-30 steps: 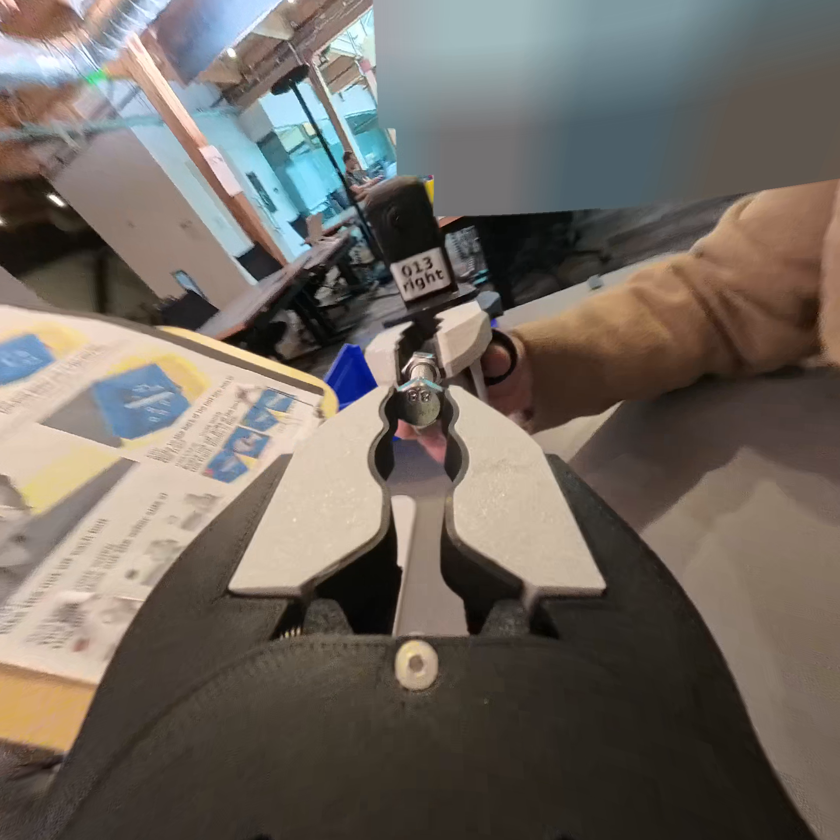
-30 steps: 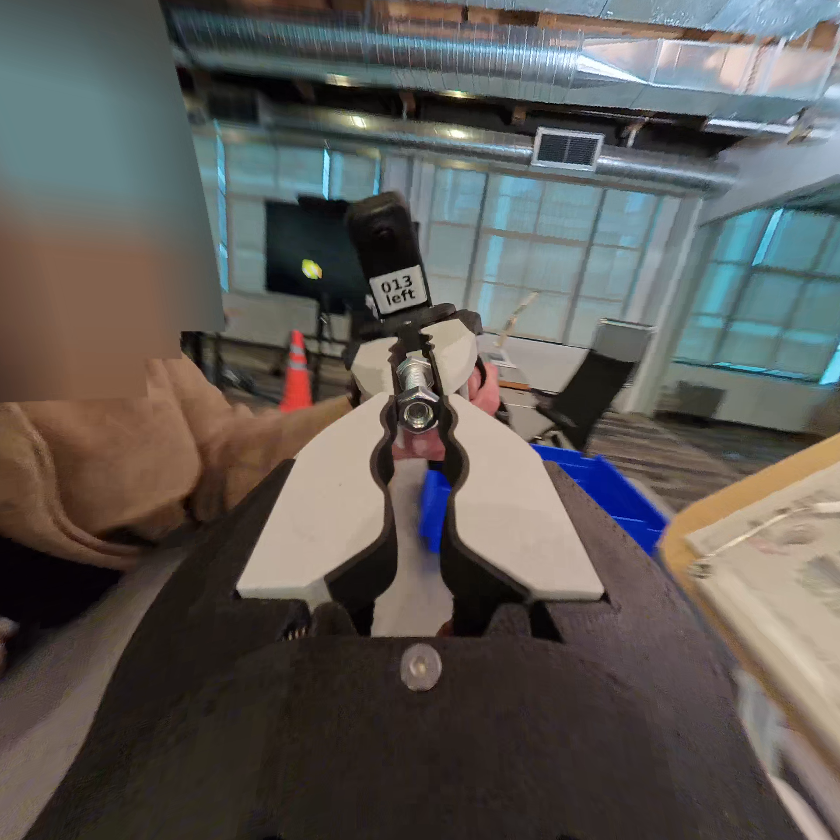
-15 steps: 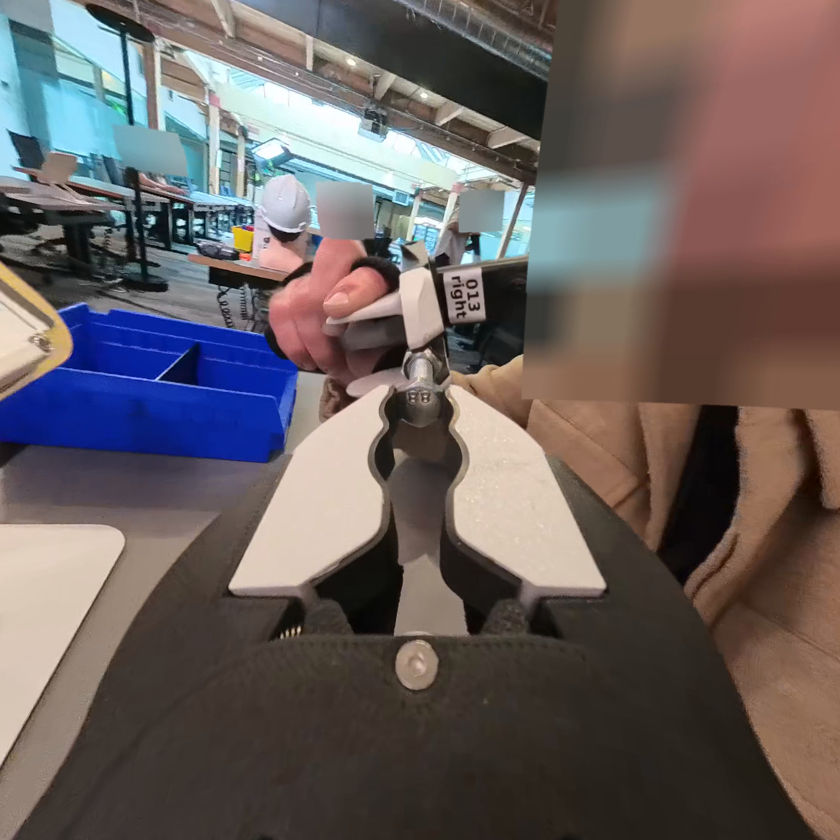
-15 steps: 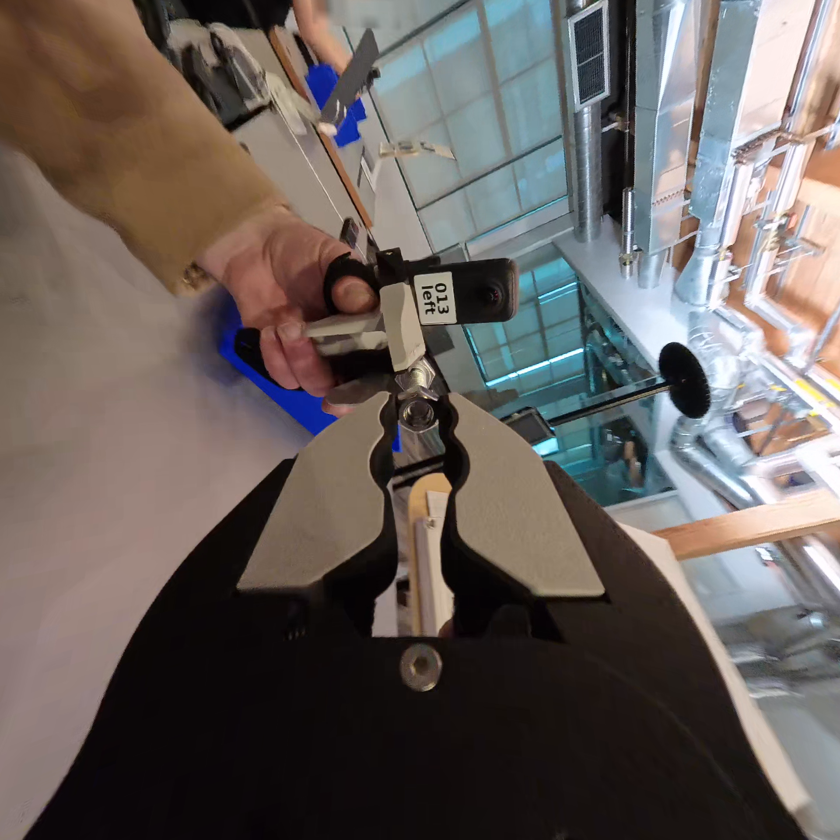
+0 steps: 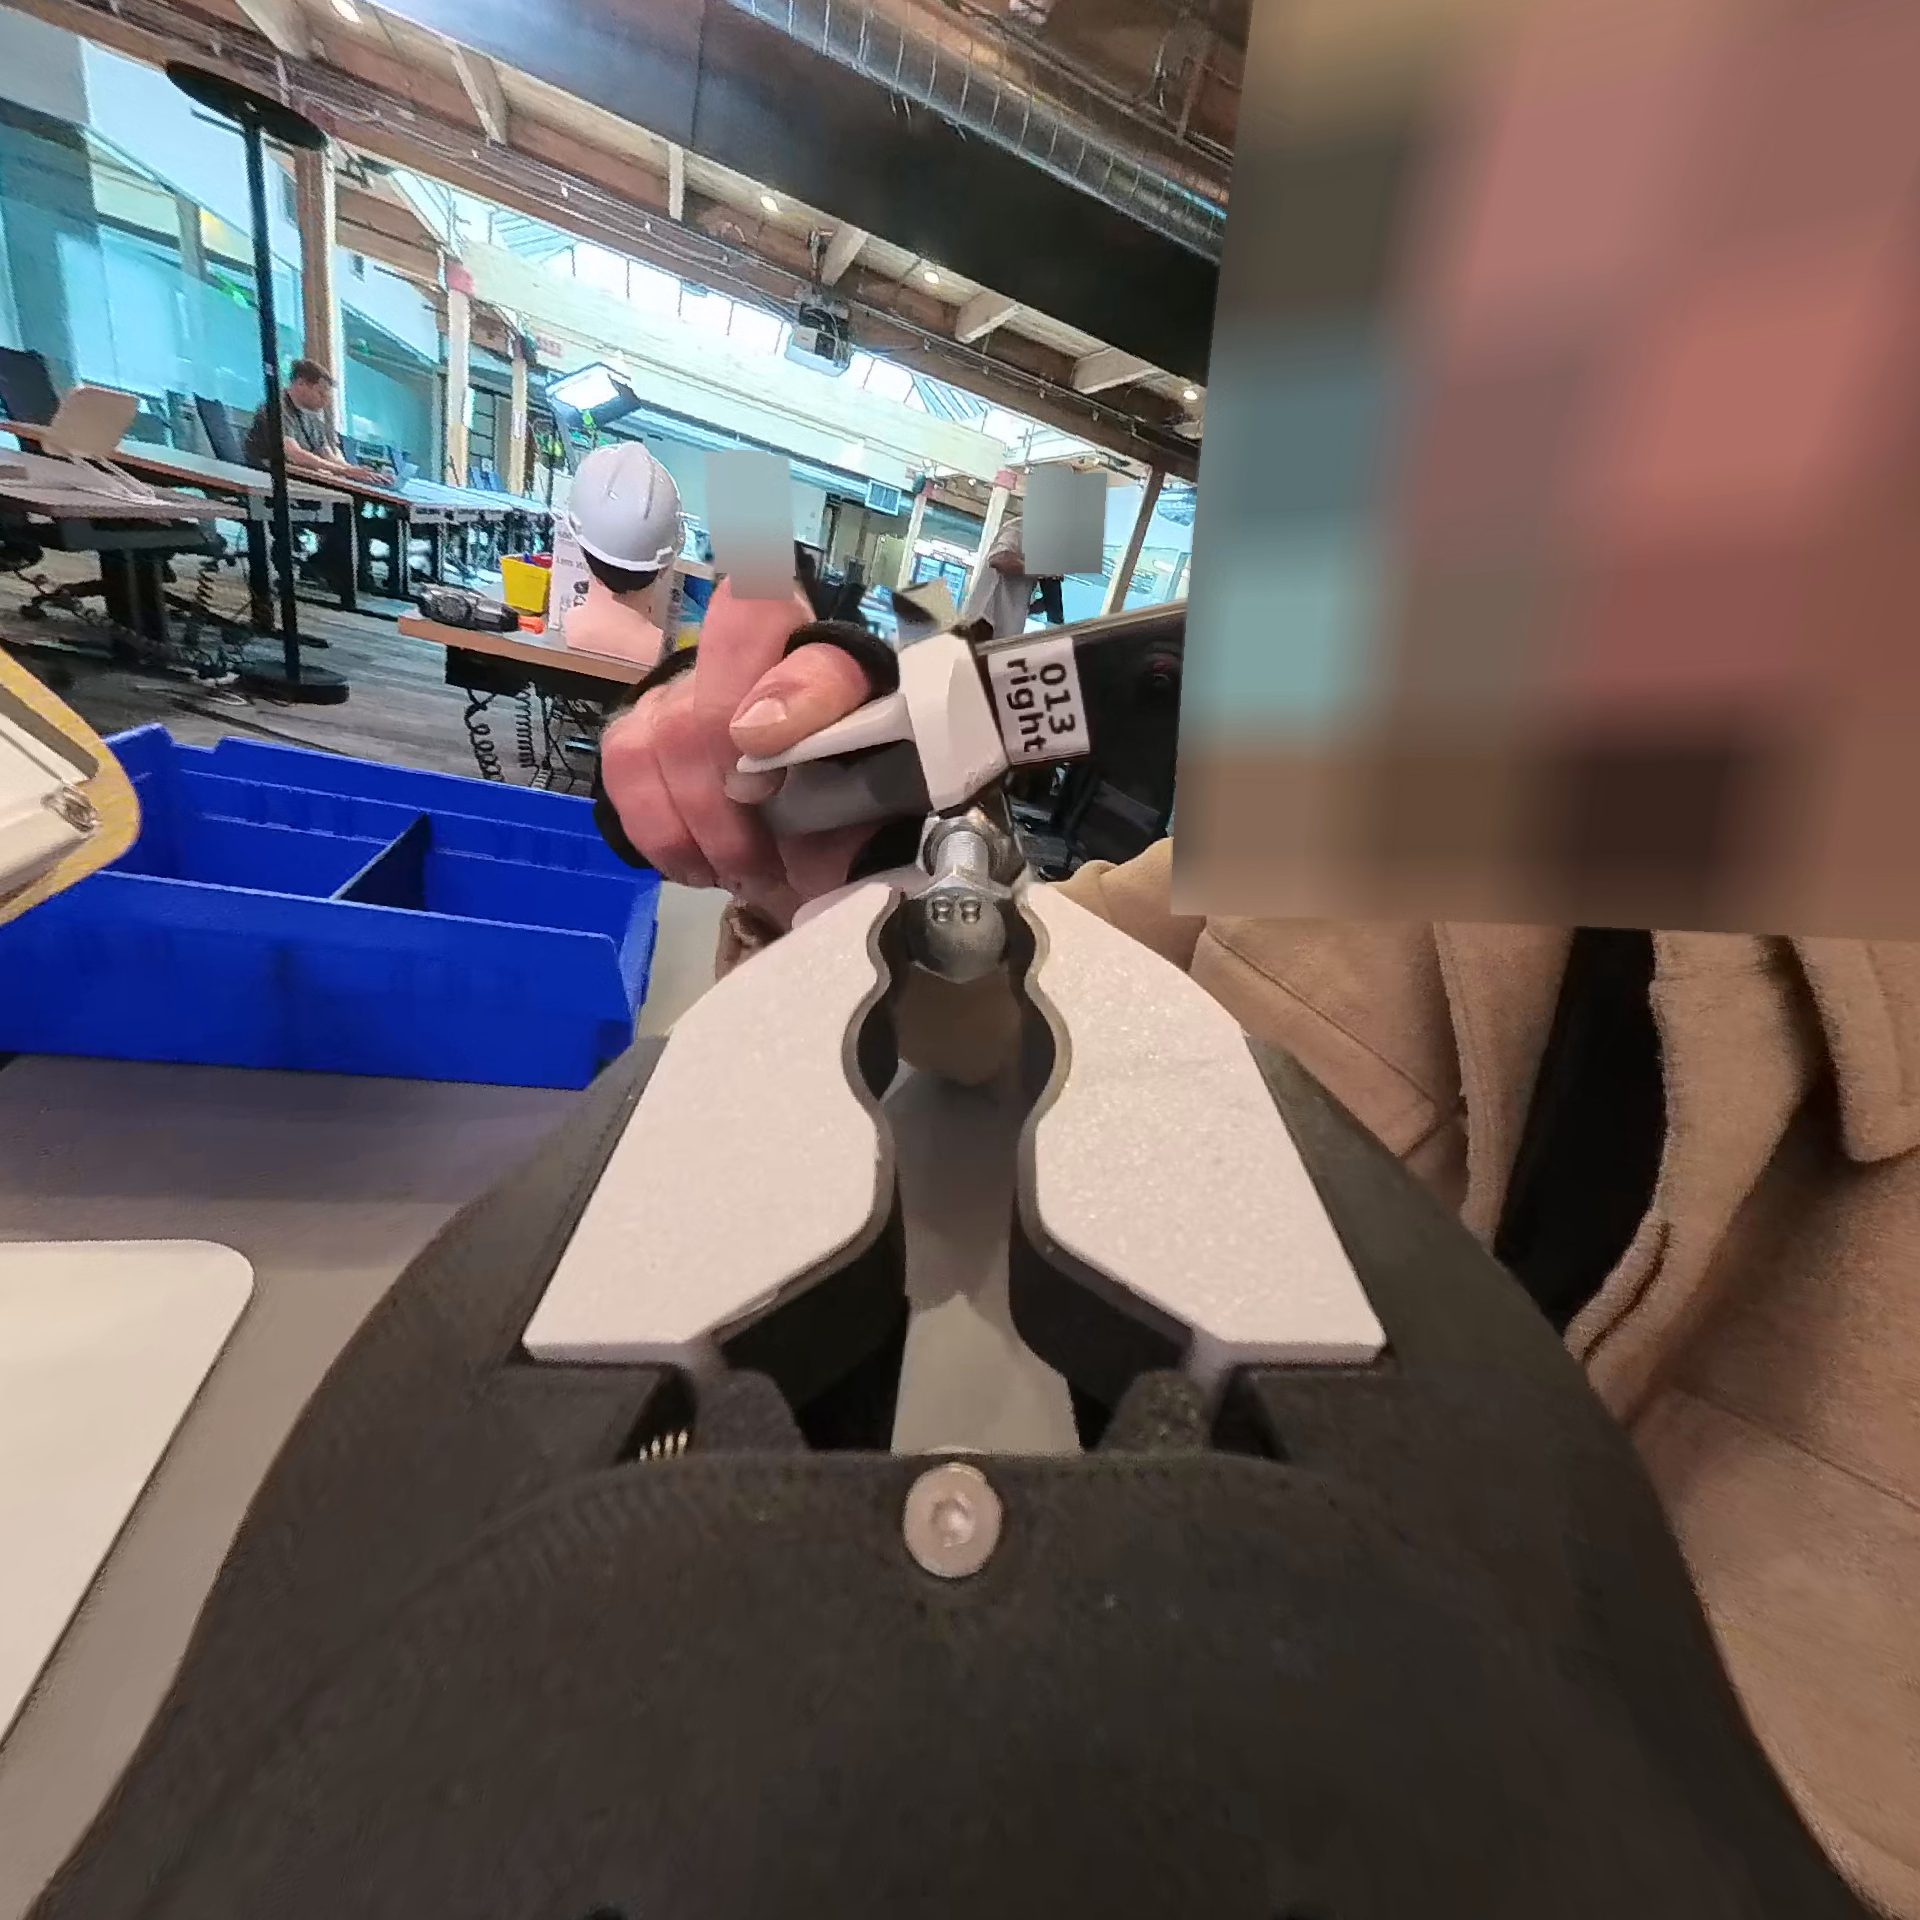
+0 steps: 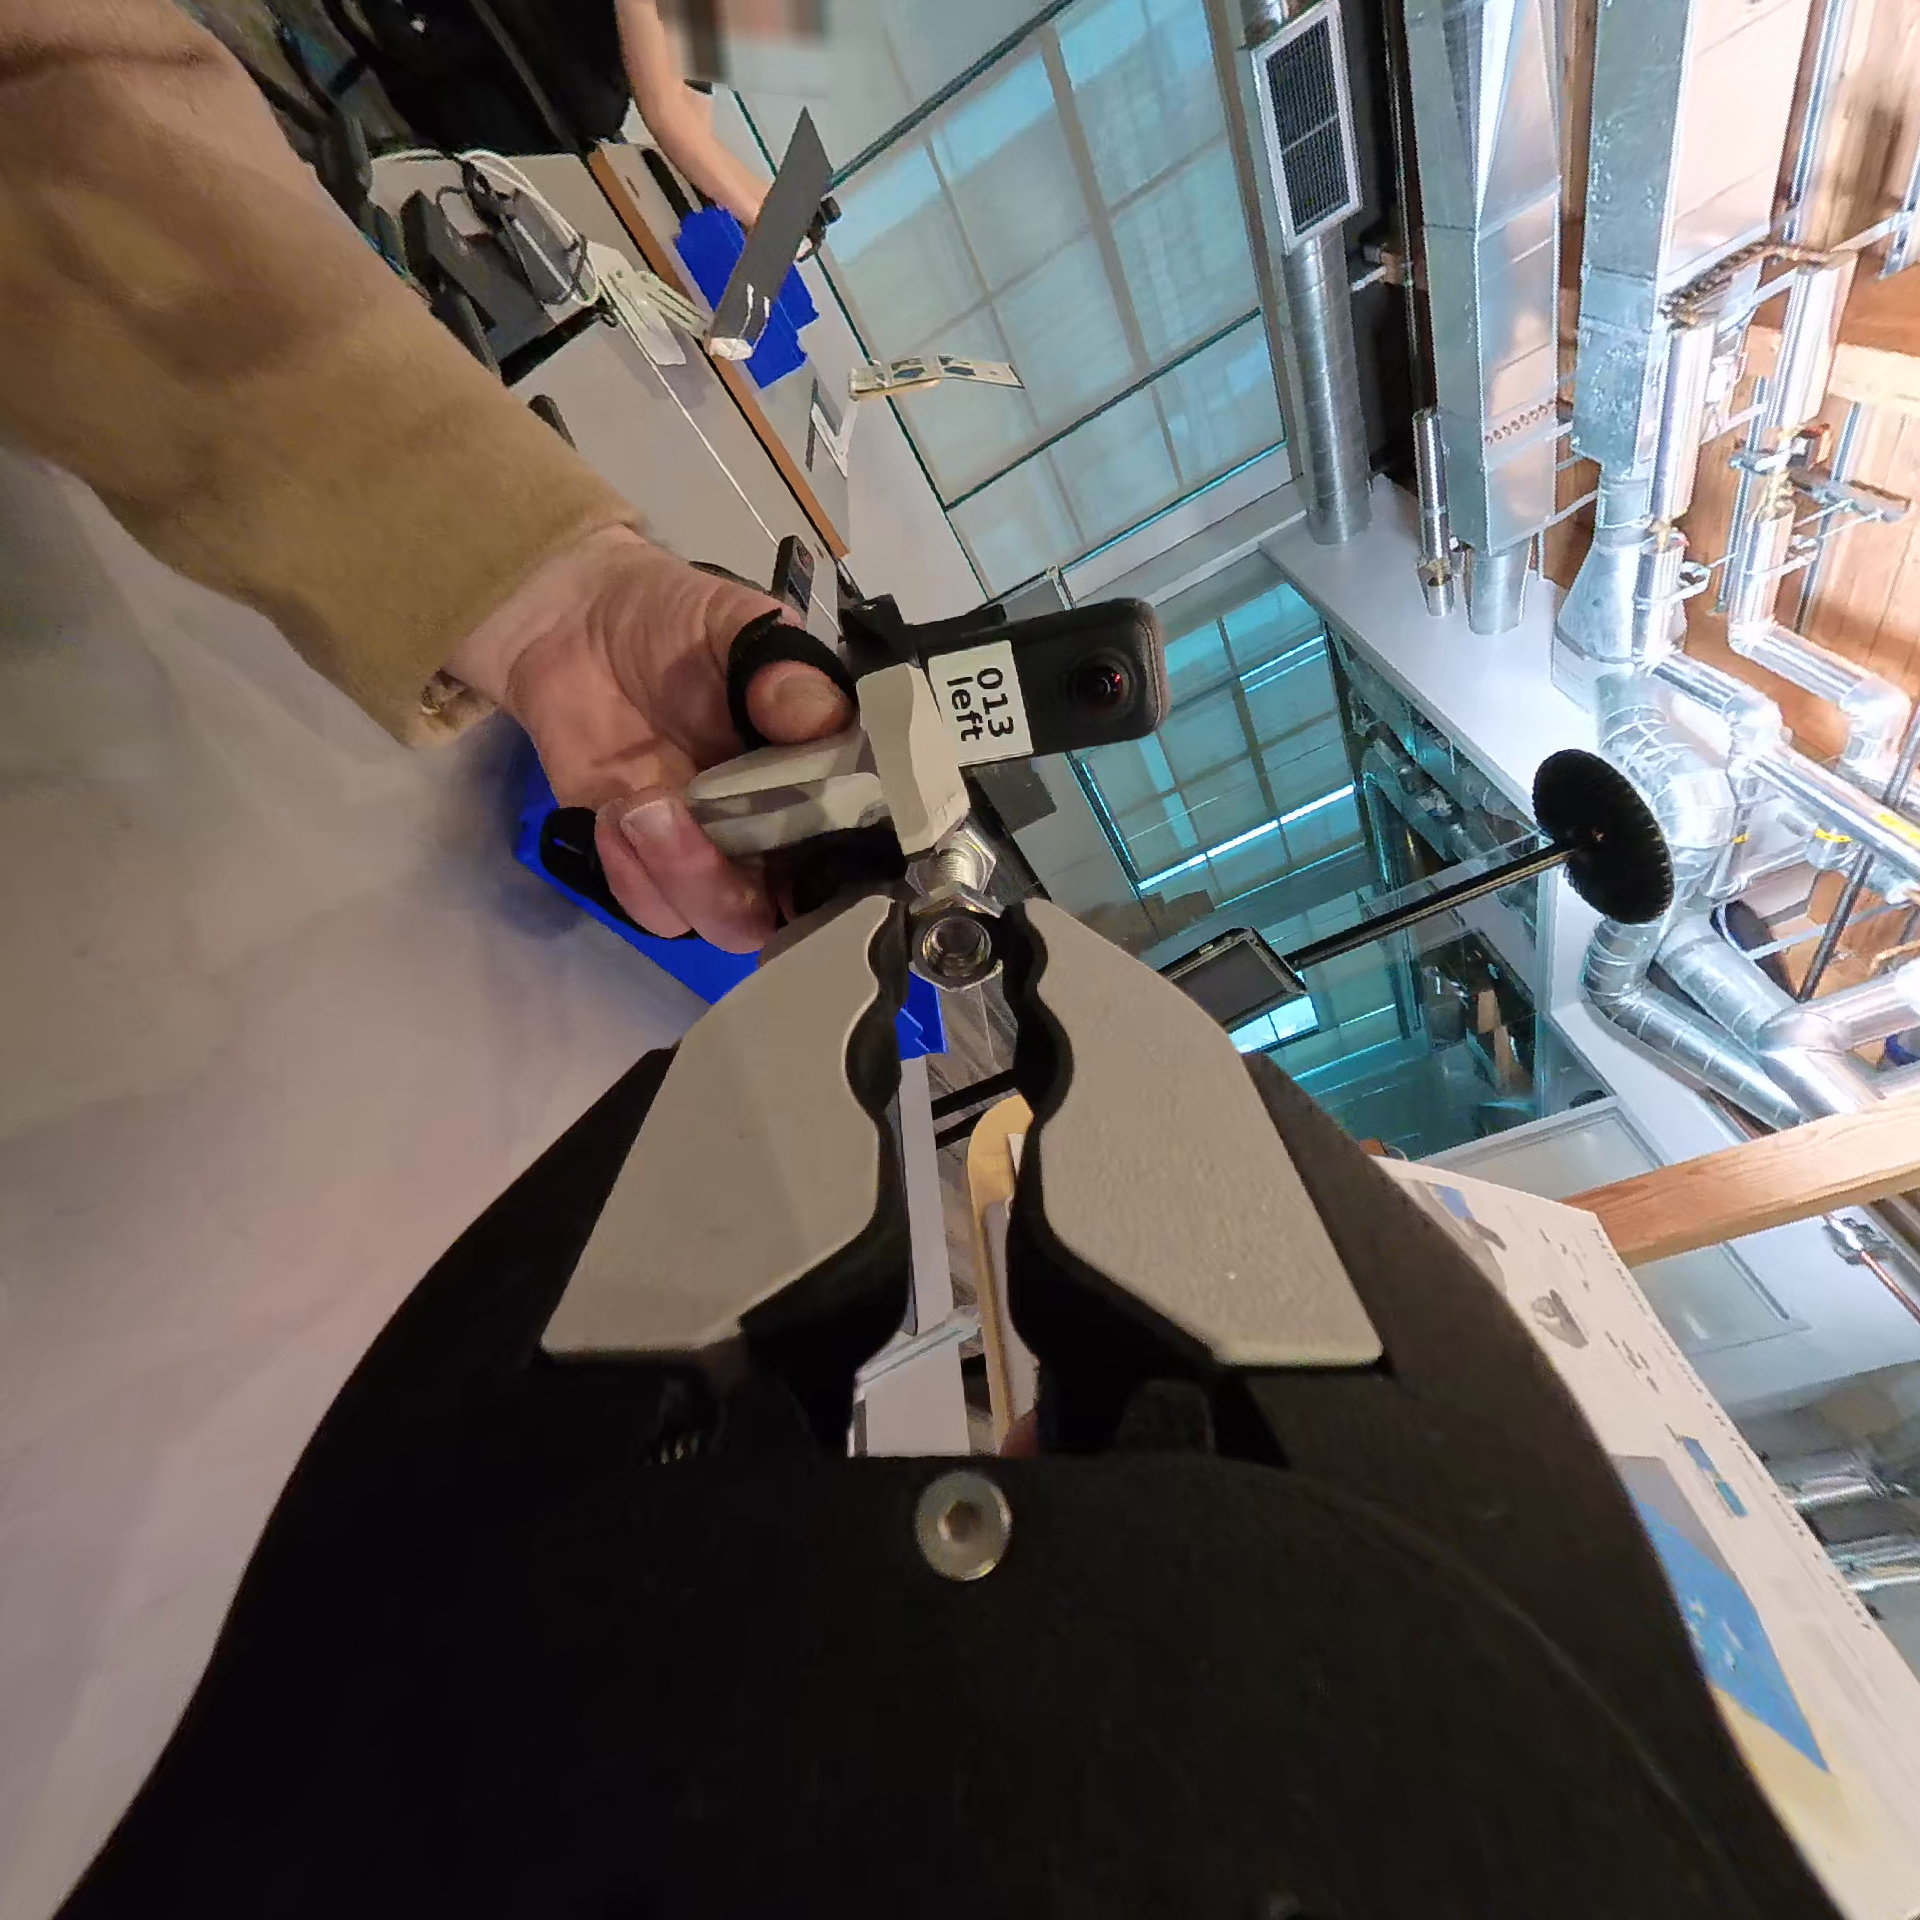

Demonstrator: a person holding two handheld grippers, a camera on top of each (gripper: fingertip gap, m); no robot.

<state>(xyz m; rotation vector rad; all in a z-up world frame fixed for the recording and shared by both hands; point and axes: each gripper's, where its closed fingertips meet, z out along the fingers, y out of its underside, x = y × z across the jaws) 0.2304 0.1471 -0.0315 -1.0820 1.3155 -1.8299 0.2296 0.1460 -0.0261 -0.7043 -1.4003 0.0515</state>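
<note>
place: open-plan workshop-office | overhead: exposed timber beams (image 5: 582, 125), silver metal ventilation ducts (image 6: 1475, 260) | walls: tall gridded glass windows (image 6: 1049, 260) | floor: long grey work desks (image 5: 156, 488) | bench: blue plastic divided parts bin (image 5: 312, 935), white hard hat (image 5: 623, 509)

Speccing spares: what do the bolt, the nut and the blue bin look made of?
Bolt: looks like bright plated steel, with a silvery sheen and stamped marks on its hex head; the left gripper is shut on it.
Nut: same shiny metal look, clamped in the right gripper.
Blue bin: probably moulded plastic, uniform glossy colour, thin divider walls.
</note>
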